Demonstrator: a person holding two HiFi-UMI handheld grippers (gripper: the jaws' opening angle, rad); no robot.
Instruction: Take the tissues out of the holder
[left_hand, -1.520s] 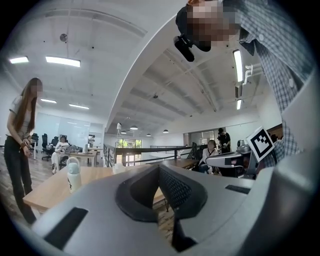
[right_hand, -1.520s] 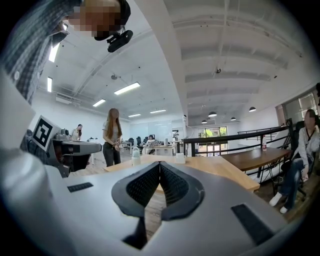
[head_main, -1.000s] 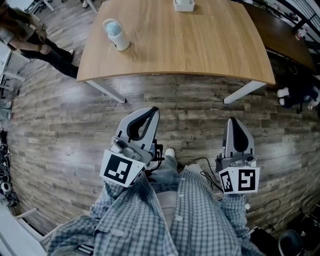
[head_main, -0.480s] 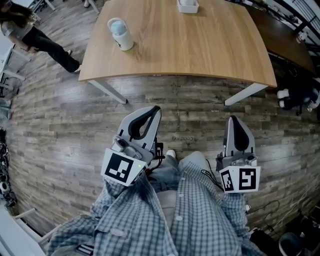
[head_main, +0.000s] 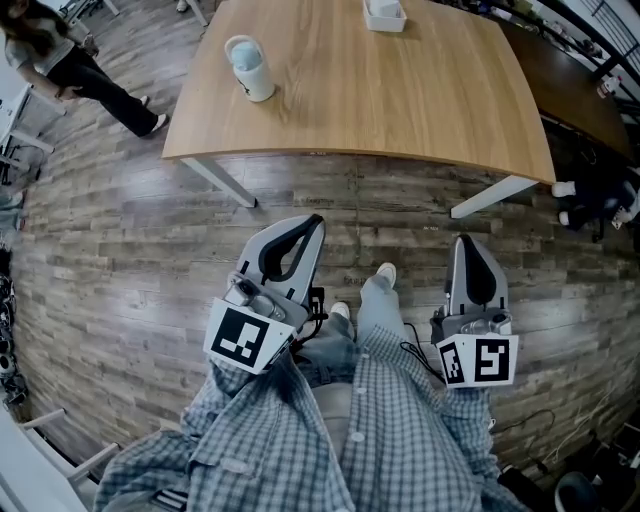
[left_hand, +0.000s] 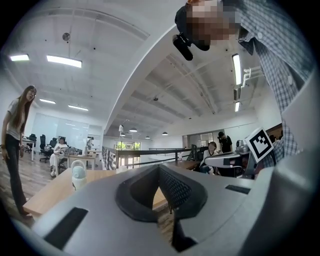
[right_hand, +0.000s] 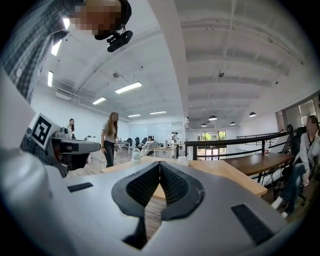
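Compared with one second before, the person's right shoe had stepped forward past the left shoe. The wooden table lay slightly further right in the head view. The bystander at the upper left had walked a little further on. Both grippers kept their positions, low over the plank floor and well apart from the table.

Item count, left to right:

- One bystander, standing on the floor beside the table's left corner.
- One cylindrical holder, white with a pale blue top, upright near the table's left edge. It also appeared in the left gripper view and the right gripper view. The tissues themselves could not be made out.
- Two grippers. The left gripper had its jaws fully together, tips touching, with nothing between them. The right gripper likewise had its jaws closed tip to tip on nothing.
- Two marker cubes, one on each gripper.
- One white box at the table's far edge.
- One darker table at the right.
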